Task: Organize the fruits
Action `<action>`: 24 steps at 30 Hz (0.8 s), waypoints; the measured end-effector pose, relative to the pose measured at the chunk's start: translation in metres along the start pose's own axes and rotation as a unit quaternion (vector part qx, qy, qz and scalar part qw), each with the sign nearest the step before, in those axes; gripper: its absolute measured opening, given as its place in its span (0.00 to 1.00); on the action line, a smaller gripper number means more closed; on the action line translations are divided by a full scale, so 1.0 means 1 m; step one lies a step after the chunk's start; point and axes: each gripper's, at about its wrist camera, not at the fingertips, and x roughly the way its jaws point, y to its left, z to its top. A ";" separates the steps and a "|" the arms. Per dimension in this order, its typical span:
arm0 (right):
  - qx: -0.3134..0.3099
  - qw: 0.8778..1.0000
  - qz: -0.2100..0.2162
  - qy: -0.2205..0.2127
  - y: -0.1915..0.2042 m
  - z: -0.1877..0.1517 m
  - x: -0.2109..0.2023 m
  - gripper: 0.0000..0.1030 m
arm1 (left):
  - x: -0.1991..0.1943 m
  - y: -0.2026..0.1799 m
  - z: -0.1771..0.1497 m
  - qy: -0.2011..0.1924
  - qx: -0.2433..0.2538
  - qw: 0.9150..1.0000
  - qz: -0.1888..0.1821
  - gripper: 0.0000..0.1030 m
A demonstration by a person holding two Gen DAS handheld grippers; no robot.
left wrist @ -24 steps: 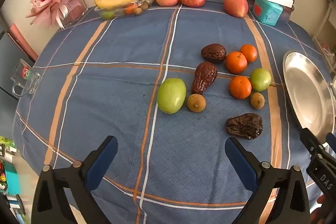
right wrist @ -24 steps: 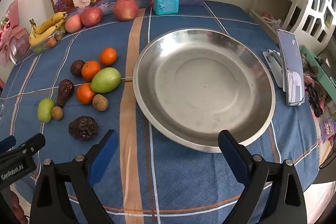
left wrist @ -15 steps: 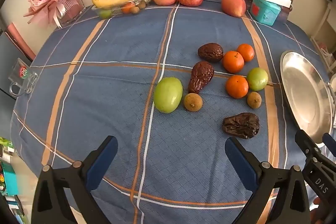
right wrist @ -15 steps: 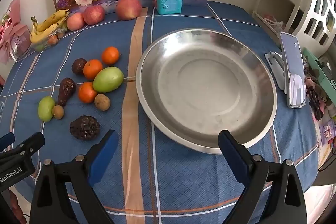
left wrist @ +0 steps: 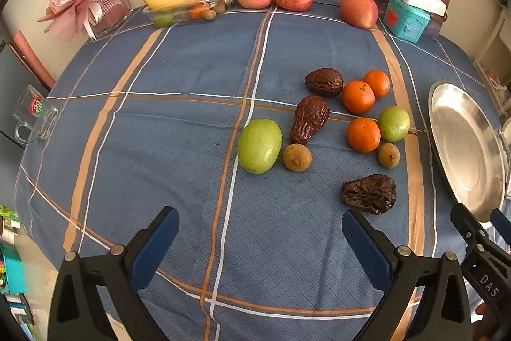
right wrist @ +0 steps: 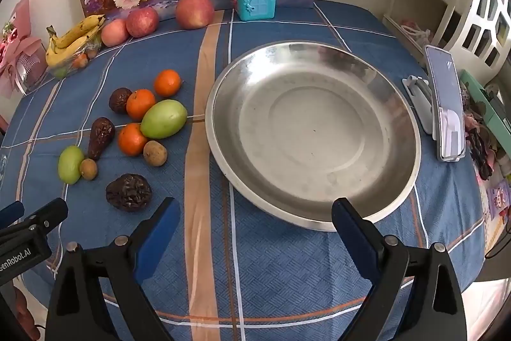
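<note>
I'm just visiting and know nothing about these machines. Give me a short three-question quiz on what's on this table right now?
1. True or false: the steel dish already holds fruit.
2. How many oranges lie in the loose group?
3. The wrinkled dark fruit nearest the left claw lies: A) in the dish, B) on the tablecloth, C) between the fingers.

Key: 1 false; 2 three; 3 B.

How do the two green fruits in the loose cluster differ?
The left green fruit sits at the cluster's far edge from the steel plate; the right green fruit lies nearest the plate. The left green fruit touches a small brown fruit; the right green fruit presses against an orange. In the right wrist view the right green fruit looks longer and paler-ended. Both are smooth, green and resting on the blue tablecloth.
</note>
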 end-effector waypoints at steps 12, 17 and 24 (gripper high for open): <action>-0.002 1.000 0.000 0.001 0.000 -0.001 0.000 0.93 | 0.001 0.001 0.001 0.003 -0.004 1.000 0.000 1.00; -0.002 1.000 0.000 0.001 0.000 -0.001 0.000 0.93 | 0.001 0.002 0.001 0.003 -0.005 1.000 -0.001 1.00; -0.004 1.000 0.000 0.002 0.001 -0.001 0.001 0.93 | 0.001 0.002 0.001 0.004 -0.005 1.000 0.000 1.00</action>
